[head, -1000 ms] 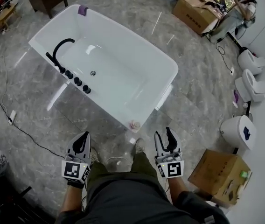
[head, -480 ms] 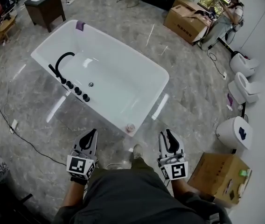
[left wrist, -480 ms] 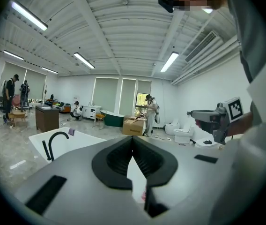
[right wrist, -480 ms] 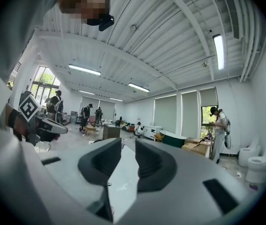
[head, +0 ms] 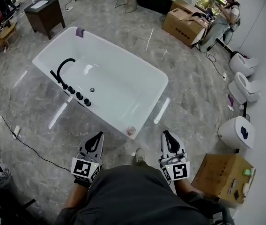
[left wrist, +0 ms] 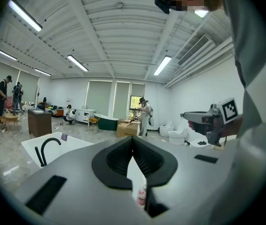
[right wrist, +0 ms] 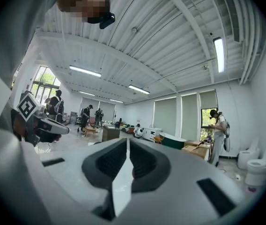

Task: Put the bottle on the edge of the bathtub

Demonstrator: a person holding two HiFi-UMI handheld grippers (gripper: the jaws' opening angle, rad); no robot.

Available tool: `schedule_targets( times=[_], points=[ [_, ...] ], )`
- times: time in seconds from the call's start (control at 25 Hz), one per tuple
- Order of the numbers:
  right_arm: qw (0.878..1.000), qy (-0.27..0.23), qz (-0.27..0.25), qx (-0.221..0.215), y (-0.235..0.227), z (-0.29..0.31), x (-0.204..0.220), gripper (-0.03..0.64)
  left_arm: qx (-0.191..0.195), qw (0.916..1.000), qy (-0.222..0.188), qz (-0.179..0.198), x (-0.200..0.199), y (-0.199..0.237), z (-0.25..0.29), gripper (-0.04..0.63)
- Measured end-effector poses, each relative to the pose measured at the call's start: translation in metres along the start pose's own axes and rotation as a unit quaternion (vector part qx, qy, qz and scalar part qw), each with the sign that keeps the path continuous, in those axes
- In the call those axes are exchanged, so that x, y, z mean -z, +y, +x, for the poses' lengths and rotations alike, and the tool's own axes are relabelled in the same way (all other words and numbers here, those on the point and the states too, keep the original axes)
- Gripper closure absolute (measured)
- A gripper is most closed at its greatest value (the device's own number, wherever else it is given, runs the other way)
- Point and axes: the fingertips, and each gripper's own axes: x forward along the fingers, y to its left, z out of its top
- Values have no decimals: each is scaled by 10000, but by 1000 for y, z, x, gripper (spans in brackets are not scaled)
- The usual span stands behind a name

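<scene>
Both arms hang low by the hips, pointing at the bathtub [head: 123, 51]. The left tongs [head: 98, 136] are closed on nothing. The right tongs [head: 166, 136] are closing, nearly together, with nothing between them either. The bottle [head: 131, 130] stands on the tub's near corner edge, clear of both. A cardboard box [head: 217, 170] on the right holds small bits.

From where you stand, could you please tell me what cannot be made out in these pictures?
- bottle: print too small in the head view; in the left gripper view the left gripper covers all but a sliver.
- nearest cardboard box: contents too small, head view.
- black tap knobs: markings too small, head view.
</scene>
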Motion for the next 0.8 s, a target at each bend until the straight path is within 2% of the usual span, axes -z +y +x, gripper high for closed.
schedule_targets(
  times=[0.16, 0.8],
  points=[
    [10000, 26, -45, 37, -2, -4, -3, 615, 53, 10000, -48, 61, -3, -4, -1, 595],
    [9999, 75, 74, 59, 6, -13, 1, 617, 140, 9997, -85, 191, -9, -8, -1, 595]
  ],
)
